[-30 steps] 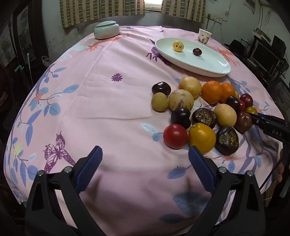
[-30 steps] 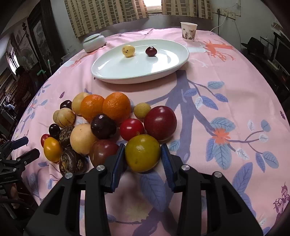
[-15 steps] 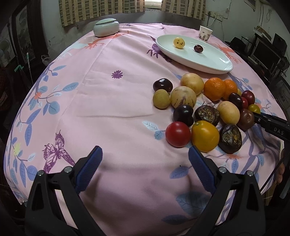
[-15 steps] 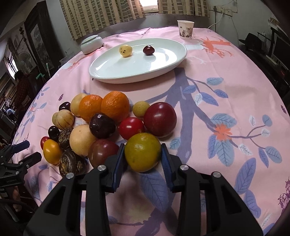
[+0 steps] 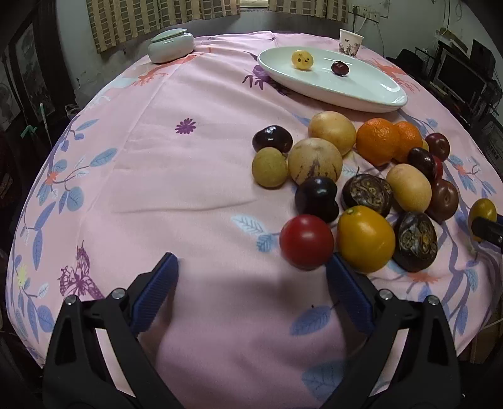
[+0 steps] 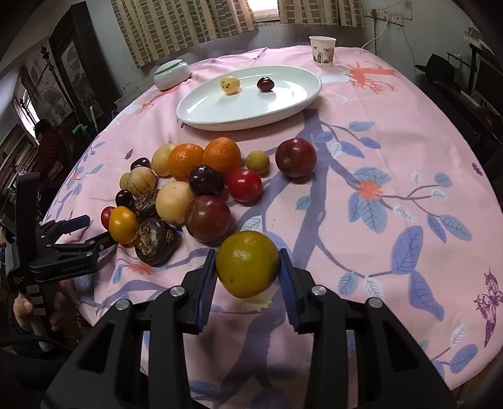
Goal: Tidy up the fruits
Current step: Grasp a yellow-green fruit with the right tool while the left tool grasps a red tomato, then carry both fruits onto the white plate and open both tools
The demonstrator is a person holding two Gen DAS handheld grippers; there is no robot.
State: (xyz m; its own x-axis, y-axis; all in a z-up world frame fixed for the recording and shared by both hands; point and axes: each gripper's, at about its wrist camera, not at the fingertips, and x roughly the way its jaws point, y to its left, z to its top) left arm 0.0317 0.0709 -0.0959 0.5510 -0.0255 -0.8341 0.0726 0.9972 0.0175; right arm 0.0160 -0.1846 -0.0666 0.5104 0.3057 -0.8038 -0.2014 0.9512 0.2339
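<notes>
Red tomato (image 5: 306, 241) — partly behind left tongs (image 5: 251, 284)

We are in a lived-in home room. We see a round table under a pink floral cloth (image 6: 393, 163), striped curtains (image 6: 188, 28) at a window (image 6: 267, 9), a dark cabinet with framed pictures (image 6: 72, 75), a wall socket (image 6: 389, 14), and monitors (image 5: 456, 78) on a cluttered desk.

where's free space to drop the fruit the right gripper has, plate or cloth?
White oval plate: its near half is bare, and only a pale yellow fruit and a dark cherry sit at the far side. The pink tablecloth right of the red plum is open too. The fruit pile between the plate and the left gripper is crowded.
</notes>
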